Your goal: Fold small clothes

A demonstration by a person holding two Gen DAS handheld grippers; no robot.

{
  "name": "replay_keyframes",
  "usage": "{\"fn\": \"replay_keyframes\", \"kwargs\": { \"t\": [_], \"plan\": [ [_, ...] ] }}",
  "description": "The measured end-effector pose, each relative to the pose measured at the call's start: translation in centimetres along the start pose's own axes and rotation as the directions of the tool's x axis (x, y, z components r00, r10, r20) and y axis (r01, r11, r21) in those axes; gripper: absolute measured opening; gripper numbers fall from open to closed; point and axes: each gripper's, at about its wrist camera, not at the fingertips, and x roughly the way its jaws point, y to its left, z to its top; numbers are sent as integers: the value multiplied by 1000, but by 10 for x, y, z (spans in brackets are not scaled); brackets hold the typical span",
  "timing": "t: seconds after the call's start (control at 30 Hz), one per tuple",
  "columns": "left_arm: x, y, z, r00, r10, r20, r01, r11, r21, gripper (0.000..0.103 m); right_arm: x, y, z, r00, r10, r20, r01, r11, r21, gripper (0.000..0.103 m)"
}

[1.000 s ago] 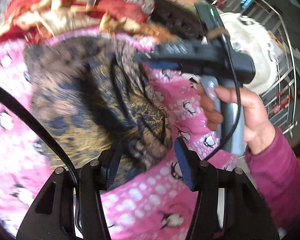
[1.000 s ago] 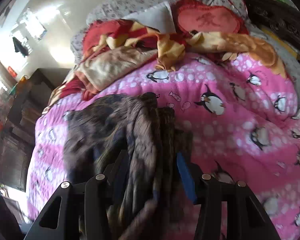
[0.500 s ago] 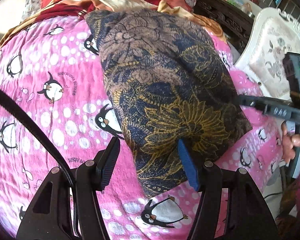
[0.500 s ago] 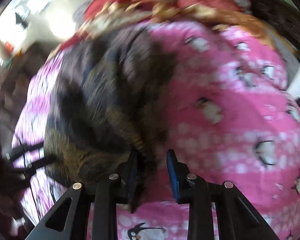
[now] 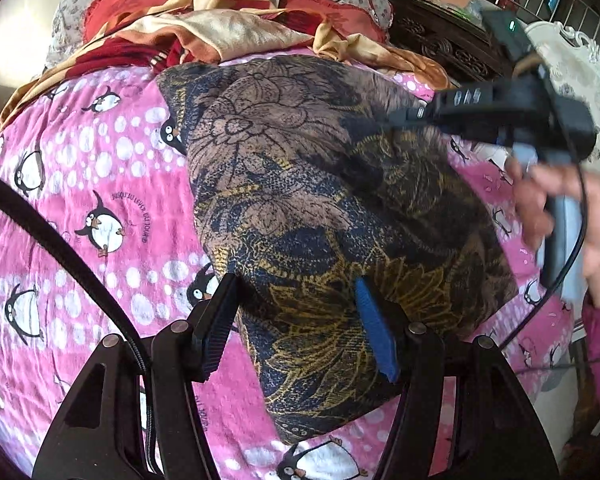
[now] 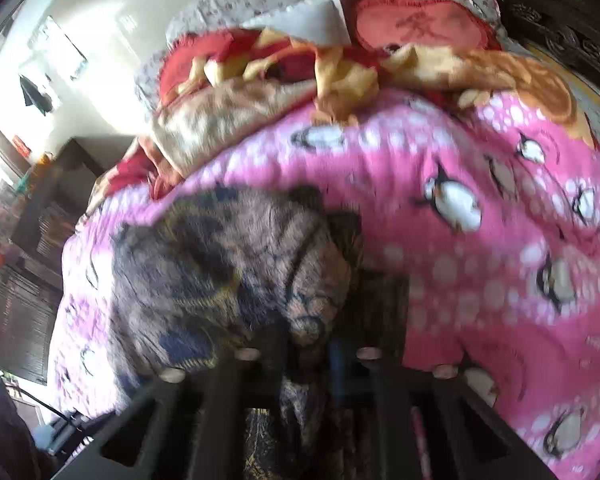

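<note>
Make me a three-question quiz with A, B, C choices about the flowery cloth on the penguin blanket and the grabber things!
1. Where does the flowery cloth lie?
A. on the pink penguin blanket
B. on a chair
C. on the floor

2. What colour is the pad on the left gripper?
A. red
B. blue
C. green

3. How do the left gripper's jaws stand?
A. shut on the blanket
B. shut on a pillow
C. apart over the cloth's near edge

Answers: 1 A, pink blanket shows all around the cloth. 2 B, one inner pad is bright blue. 3 C, a wide gap shows between them, with cloth beneath.
</note>
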Motion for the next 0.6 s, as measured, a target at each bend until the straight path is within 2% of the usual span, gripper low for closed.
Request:
{"fn": "replay_keyframes", "kwargs": {
  "t": [0.03, 0.1, 0.23, 0.33, 0.47, 0.6],
  "plan": [
    [1, -1, 0, 1000, 2, 4, -2, 1000, 7, 60, -5, -1, 5, 1000, 11, 20, -11, 1000, -8, 9],
    [3, -1, -2, 1000, 19, 10, -19, 1000, 17, 60, -6, -4, 10, 999, -28, 47, 29, 999, -28, 8],
    [11, 1, -2, 1000, 28, -6, -28, 1000, 3, 60, 11, -15, 7, 998, -56, 27, 57, 998, -22, 8],
    [12, 1, -4, 999, 36, -6, -36, 999, 2, 60, -7, -15, 1, 998, -43, 38, 44, 999, -10, 8],
    [13, 0, -5, 999, 46, 0, -46, 999, 0, 60, -44, 7, -23, 999, -32, 34, 36, 995, -93, 12],
    [14, -2, -5, 998, 60, 1, -60, 998, -5, 60, -46, 18, -60, 999, -36, -25, 32, 988, -150, 12]
  ]
}}
